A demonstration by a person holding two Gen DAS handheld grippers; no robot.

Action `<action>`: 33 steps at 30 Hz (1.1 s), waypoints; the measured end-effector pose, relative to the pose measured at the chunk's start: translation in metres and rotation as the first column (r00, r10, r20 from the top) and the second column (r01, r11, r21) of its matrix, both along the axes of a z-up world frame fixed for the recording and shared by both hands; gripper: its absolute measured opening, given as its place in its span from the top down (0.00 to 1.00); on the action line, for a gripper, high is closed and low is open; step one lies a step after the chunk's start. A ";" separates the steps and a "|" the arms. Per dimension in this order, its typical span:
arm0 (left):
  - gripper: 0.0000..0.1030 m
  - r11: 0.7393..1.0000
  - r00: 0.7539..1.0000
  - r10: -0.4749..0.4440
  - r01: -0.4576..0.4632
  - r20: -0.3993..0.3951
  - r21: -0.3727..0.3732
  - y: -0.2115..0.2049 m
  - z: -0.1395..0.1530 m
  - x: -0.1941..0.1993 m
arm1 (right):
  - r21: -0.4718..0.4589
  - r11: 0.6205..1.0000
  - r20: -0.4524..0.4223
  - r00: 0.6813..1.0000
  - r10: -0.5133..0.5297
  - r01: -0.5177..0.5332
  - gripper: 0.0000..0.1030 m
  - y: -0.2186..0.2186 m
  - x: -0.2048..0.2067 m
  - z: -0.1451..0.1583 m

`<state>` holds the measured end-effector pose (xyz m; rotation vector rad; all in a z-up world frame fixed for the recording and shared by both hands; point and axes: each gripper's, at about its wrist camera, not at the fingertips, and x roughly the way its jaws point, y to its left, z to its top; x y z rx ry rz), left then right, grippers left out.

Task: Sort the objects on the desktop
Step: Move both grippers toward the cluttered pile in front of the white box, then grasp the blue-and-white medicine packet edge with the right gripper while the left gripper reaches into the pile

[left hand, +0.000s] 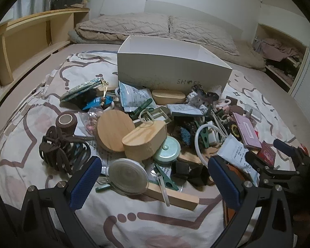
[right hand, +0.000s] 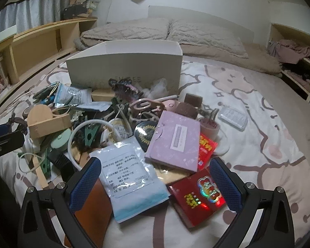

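A heap of small objects lies on a patterned bedspread in front of an open white box (left hand: 171,70) (right hand: 124,70). My left gripper (left hand: 155,177) is open above a clear round lid (left hand: 128,175), a wooden stick (left hand: 175,196) and a green clip (left hand: 165,175). Beyond them sit a round wooden disc (left hand: 113,130), an oval wooden box (left hand: 144,142) and a pale green round tin (left hand: 167,149). My right gripper (right hand: 157,177) is open over a white and blue sachet (right hand: 130,175) and a red packet (right hand: 198,196). A lilac notebook (right hand: 173,142) lies just past them.
Dark brown cord bundle (left hand: 60,150) and a brown tape roll (left hand: 67,121) lie left of the heap. A clear plastic case (right hand: 233,116) sits on the right. Pillows (left hand: 155,26) lie behind the box, wooden shelving (left hand: 31,37) runs along the left. The right gripper's arm (left hand: 283,161) shows at lower right.
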<state>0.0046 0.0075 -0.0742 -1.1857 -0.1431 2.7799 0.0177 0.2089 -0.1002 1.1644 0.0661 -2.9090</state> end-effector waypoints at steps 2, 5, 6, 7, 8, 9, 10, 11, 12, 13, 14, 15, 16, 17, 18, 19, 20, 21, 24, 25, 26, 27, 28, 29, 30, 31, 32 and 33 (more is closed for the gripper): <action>0.00 1.000 1.000 -0.003 0.002 0.007 0.013 0.000 -0.002 0.002 | -0.025 1.000 0.013 1.000 0.017 -0.017 0.00 -0.002 -0.001 -0.001; 0.00 0.999 1.000 -0.002 0.001 0.023 0.042 -0.002 -0.005 0.004 | -0.034 0.999 0.022 0.999 0.034 -0.033 0.00 -0.007 -0.002 -0.005; 0.00 0.999 1.000 -0.002 0.001 0.025 0.047 -0.002 -0.006 0.004 | -0.032 0.999 0.027 0.999 0.040 -0.039 0.00 -0.009 -0.002 -0.006; 0.00 0.998 1.000 -0.003 0.002 0.028 0.056 -0.003 -0.007 0.004 | -0.032 0.999 0.032 0.998 0.045 -0.044 0.00 -0.010 -0.003 -0.007; 0.00 0.998 1.000 -0.004 0.002 0.030 0.061 -0.003 -0.007 0.005 | -0.031 0.998 0.038 0.998 0.049 -0.048 0.00 -0.012 -0.003 -0.010; 0.00 0.998 0.999 -0.005 0.003 0.033 0.066 -0.003 -0.007 0.005 | -0.031 0.998 0.045 0.998 0.052 -0.050 0.00 -0.013 -0.004 -0.011; 0.00 0.997 0.999 -0.010 0.007 0.039 0.071 -0.003 -0.008 0.005 | -0.031 0.998 0.052 0.997 0.053 -0.051 0.00 -0.014 -0.005 -0.014; 0.00 0.997 0.999 -0.013 0.010 0.044 0.075 -0.003 -0.008 0.005 | -0.031 0.998 0.058 0.997 0.053 -0.051 0.00 -0.015 -0.005 -0.016; 0.00 0.997 0.999 -0.013 0.009 0.045 0.076 -0.002 -0.009 0.005 | -0.033 0.998 0.062 0.997 0.055 -0.053 0.00 -0.014 -0.006 -0.018; 0.00 0.997 0.999 -0.008 0.004 0.049 0.077 -0.003 -0.009 0.005 | -0.039 0.998 0.066 0.996 0.054 -0.052 0.00 -0.013 -0.006 -0.020; 0.00 0.997 0.999 -0.004 0.000 0.052 0.078 -0.003 -0.010 0.005 | -0.044 0.998 0.068 0.996 0.052 -0.049 0.00 -0.012 -0.007 -0.022; 0.00 0.997 0.998 0.001 -0.005 0.058 0.079 -0.004 -0.010 0.005 | -0.047 0.998 0.069 0.996 0.049 -0.046 0.00 -0.011 -0.007 -0.023; 0.00 0.997 0.998 0.005 -0.011 0.066 0.081 -0.004 -0.012 0.005 | -0.046 0.998 0.067 0.997 0.044 -0.041 0.00 -0.009 -0.007 -0.024; 0.00 0.996 0.997 0.005 -0.012 0.076 0.087 -0.005 -0.013 0.004 | -0.040 0.999 0.063 0.997 0.034 -0.031 0.00 -0.006 -0.008 -0.024; 0.00 0.995 0.996 0.004 -0.013 0.088 0.096 -0.006 -0.014 0.004 | -0.036 0.999 0.061 0.998 0.025 -0.023 0.00 -0.005 -0.008 -0.024; 0.00 0.994 0.995 0.003 -0.013 0.101 0.105 -0.007 -0.016 0.003 | -0.036 0.999 0.060 0.998 0.016 -0.014 0.00 -0.002 -0.009 -0.024; 0.00 0.994 0.994 0.002 -0.014 0.111 0.111 -0.007 -0.017 0.003 | -0.034 0.999 0.062 0.998 0.000 0.002 0.00 0.003 -0.010 -0.025; 0.00 0.993 0.993 -0.002 -0.012 0.118 0.117 -0.007 -0.018 0.003 | -0.026 1.000 0.066 0.998 -0.011 0.013 0.00 0.005 -0.011 -0.026; 0.02 0.992 0.992 -0.013 -0.003 0.122 0.126 -0.005 -0.019 0.004 | 0.010 0.999 0.065 0.997 -0.041 0.040 0.00 0.014 -0.012 -0.029; 0.03 0.992 0.993 -0.018 0.003 0.118 0.127 -0.004 -0.019 0.005 | 0.009 0.999 0.062 0.997 -0.047 0.046 0.00 0.018 -0.012 -0.030; 0.08 0.992 0.993 -0.025 0.010 0.115 0.128 -0.003 -0.019 0.005 | 0.006 0.999 0.062 0.997 -0.054 0.054 0.00 0.022 -0.012 -0.030; 0.13 0.992 0.993 -0.032 0.017 0.114 0.127 -0.002 -0.019 0.005 | 0.003 0.998 0.061 0.996 -0.061 0.061 0.00 0.025 -0.012 -0.030; 0.16 0.991 0.992 -0.041 0.026 0.116 0.129 0.000 -0.020 0.005 | 0.001 0.998 0.061 0.996 -0.067 0.067 0.00 0.029 -0.012 -0.030; 0.22 0.991 0.991 -0.052 0.036 0.121 0.130 0.001 -0.020 0.005 | -0.001 0.997 0.060 0.996 -0.073 0.073 0.00 0.032 -0.012 -0.030; 0.28 0.990 0.990 -0.065 0.048 0.125 0.134 0.002 -0.020 0.004 | 0.000 0.997 0.060 0.995 -0.079 0.080 0.00 0.035 -0.012 -0.031; 0.31 0.989 0.989 -0.078 0.060 0.128 0.138 0.004 -0.021 0.004 | 0.003 0.996 0.060 0.994 -0.086 0.086 0.00 0.038 -0.012 -0.031; 0.34 0.988 0.988 -0.086 0.068 0.128 0.137 0.005 -0.021 0.004 | 0.010 0.995 0.060 0.994 -0.095 0.095 0.00 0.041 -0.012 -0.032; 0.38 0.988 0.988 -0.094 0.077 0.126 0.135 0.007 -0.021 0.004 | 0.015 0.995 0.060 0.993 -0.103 0.103 0.00 0.044 -0.013 -0.032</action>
